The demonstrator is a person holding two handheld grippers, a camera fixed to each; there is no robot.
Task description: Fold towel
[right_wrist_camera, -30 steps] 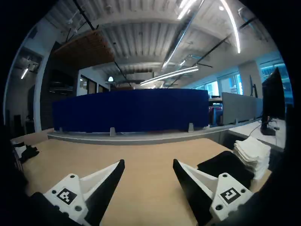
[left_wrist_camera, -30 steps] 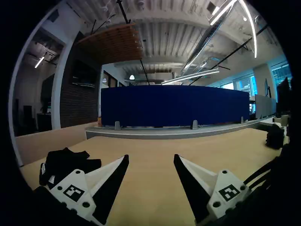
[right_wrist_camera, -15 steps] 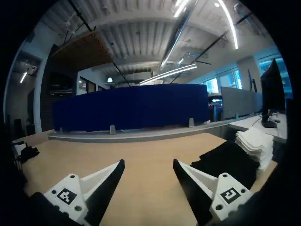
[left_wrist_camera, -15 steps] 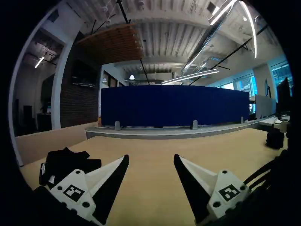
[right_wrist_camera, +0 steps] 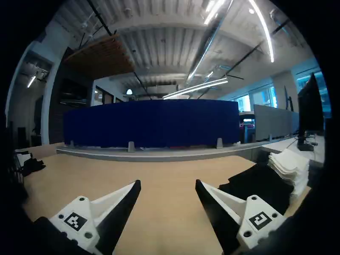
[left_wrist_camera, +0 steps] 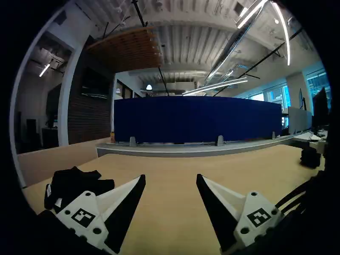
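The hand-held gripper (left_wrist_camera: 170, 182) hovers open-jawed over the wooden table (left_wrist_camera: 178, 170), black cloth (left_wrist_camera: 72, 183) beside its left finger.

The right gripper (right_wrist_camera: 168, 182) is shifting a little over the pale wooden table (right_wrist_camera: 165, 168). In the right gripper view, the black fabric towel (right_wrist_camera: 259, 182) behind the right-hand finger is taking up more of the picture than a second ago, now reaching up beside the stack of folded white towels (right_wrist_camera: 291, 170), which is sliding slightly toward the right edge. The long dark-blue fabric partition (right_wrist_camera: 148, 123) is drifting a touch to the right. In the left gripper view, the dark bulky lump (left_wrist_camera: 310, 157) at the table's far right is looking smaller than before.
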